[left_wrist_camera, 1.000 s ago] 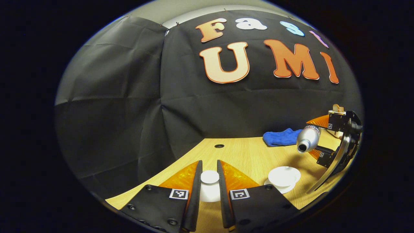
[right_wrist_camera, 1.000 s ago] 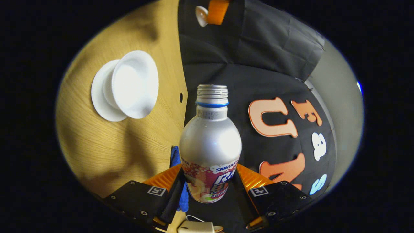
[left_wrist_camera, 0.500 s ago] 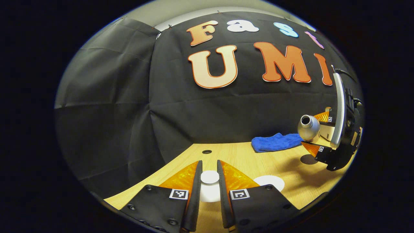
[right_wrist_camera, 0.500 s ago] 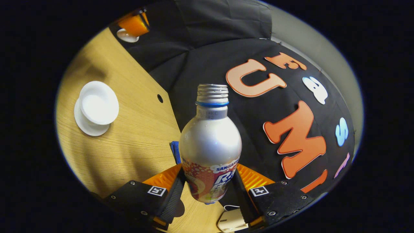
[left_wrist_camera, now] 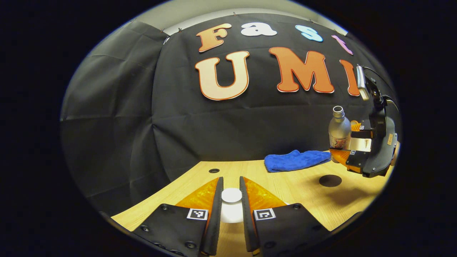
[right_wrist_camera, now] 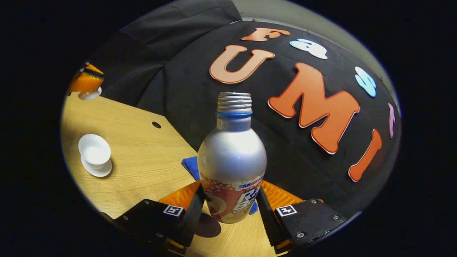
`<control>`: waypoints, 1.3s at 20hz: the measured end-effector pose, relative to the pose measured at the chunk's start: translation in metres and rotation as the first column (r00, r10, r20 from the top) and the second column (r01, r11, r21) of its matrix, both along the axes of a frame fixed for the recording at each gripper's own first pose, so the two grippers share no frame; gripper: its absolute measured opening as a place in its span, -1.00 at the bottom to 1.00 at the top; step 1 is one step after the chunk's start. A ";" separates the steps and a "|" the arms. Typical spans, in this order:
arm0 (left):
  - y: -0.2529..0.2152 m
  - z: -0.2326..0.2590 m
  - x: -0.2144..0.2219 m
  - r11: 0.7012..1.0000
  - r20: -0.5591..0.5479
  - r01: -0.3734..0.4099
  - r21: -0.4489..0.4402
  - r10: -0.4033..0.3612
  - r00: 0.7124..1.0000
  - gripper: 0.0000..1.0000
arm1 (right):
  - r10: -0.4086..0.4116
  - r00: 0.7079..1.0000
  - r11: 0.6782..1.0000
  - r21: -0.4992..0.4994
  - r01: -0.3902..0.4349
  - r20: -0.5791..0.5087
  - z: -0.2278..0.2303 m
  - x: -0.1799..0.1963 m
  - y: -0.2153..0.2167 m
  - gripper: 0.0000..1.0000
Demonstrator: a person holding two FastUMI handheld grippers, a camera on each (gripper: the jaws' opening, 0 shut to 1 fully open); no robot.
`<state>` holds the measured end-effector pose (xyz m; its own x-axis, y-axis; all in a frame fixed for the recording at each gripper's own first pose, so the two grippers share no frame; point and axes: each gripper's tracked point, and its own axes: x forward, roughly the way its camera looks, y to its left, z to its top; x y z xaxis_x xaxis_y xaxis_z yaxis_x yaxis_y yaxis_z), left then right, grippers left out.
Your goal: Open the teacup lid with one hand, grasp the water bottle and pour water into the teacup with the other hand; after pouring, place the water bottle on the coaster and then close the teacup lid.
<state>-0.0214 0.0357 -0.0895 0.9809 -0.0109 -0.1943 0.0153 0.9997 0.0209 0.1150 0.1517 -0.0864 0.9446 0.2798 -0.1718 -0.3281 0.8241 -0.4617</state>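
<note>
In the left gripper view my left gripper [left_wrist_camera: 231, 200] is shut on the white teacup lid [left_wrist_camera: 231, 205], held above the wooden table [left_wrist_camera: 285, 182]. In the right gripper view my right gripper [right_wrist_camera: 230, 207] is shut on the silver water bottle [right_wrist_camera: 232, 160], which stands nearly upright with its mouth uncapped. That bottle [left_wrist_camera: 339, 130] and the right gripper [left_wrist_camera: 369, 153] also appear at the right of the left gripper view, above a dark round coaster [left_wrist_camera: 330, 180]. The open white teacup [right_wrist_camera: 94, 151] sits on its saucer [right_wrist_camera: 96, 169] at the left. The left gripper with the lid [right_wrist_camera: 89, 94] hangs far left.
A blue cloth [left_wrist_camera: 296, 160] lies at the back of the table beside the bottle. A small round hole [left_wrist_camera: 214, 170] marks the tabletop near the wall. The coaster [right_wrist_camera: 209, 225] shows as a dark disc just under the bottle.
The bottle has swung from tipped over the cup back to nearly upright and moved right, away from the teacup, to above the coaster. The left gripper keeps hold of the lid.
</note>
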 end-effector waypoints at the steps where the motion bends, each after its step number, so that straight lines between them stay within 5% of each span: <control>1: -0.004 0.000 0.002 1.000 0.000 0.006 -0.002 -0.006 1.000 -0.35 | -0.007 1.000 1.000 0.022 0.007 -0.008 0.001 0.002 -0.005 0.58; 17: -0.045 -0.002 0.010 0.997 -0.016 0.056 -0.047 -0.057 0.998 -0.43 | -0.037 0.963 0.923 0.361 0.135 -0.266 -0.054 0.030 -0.038 0.59; 26: -0.042 -0.012 0.013 0.998 -0.045 0.046 -0.045 -0.048 0.998 -0.35 | -0.016 0.920 0.908 0.379 0.177 -0.391 -0.104 0.032 -0.026 0.59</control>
